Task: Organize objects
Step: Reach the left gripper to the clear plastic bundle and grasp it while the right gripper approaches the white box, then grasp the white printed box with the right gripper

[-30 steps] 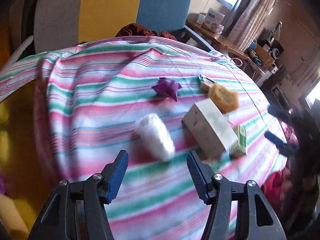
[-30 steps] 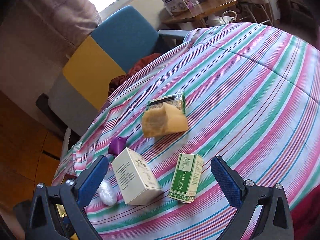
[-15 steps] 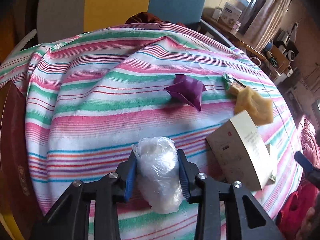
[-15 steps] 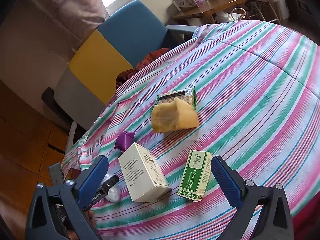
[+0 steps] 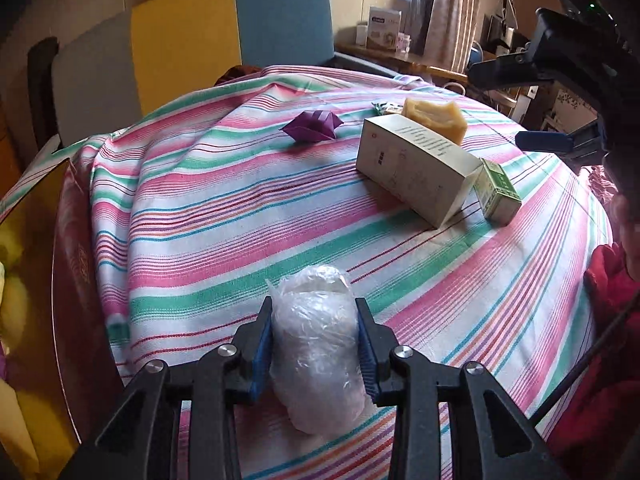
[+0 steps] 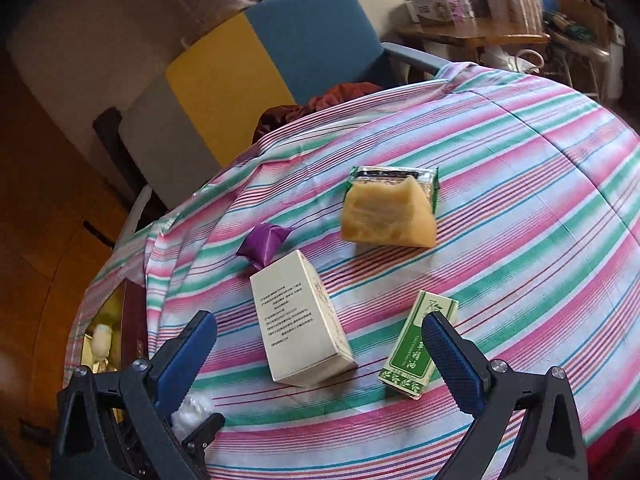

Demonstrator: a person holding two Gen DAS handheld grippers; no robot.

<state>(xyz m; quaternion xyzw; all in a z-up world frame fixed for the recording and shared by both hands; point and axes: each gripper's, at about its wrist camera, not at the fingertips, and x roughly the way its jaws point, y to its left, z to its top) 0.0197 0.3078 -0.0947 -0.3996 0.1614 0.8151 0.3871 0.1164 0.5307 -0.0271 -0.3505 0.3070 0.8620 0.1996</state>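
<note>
Your left gripper (image 5: pixel 316 344) is closed on the bundle (image 5: pixel 318 356), a white lump wrapped in clear film; both blue pads press its sides, and it sits at 6 o'clock in the left wrist view. It hangs over the striped cloth (image 5: pixel 240 216). At 9 o'clock from it, at the cloth's edge, you see the red box (image 5: pixel 76 272) with a gold inside.

Your right gripper (image 6: pixel 320 356) has its jaws wide, and nothing is between the pads. Under it lie the white carton (image 6: pixel 300 320) on its side and, just beside it at 3 o'clock, the green carton (image 6: pixel 420 348); the two are apart.

From the white carton, the purple packet (image 6: pixel 264 242) is at 11 o'clock, very near its far end. The yellow sponge (image 6: pixel 386 218) is at 1 o'clock, and it lies partly on the green wrapper (image 6: pixel 394 174) behind it.

In the right wrist view the bundle shows at 7 o'clock, low by the left gripper. The blue and yellow chair (image 6: pixel 280 52) stands at 12 o'clock beyond the cloth.
</note>
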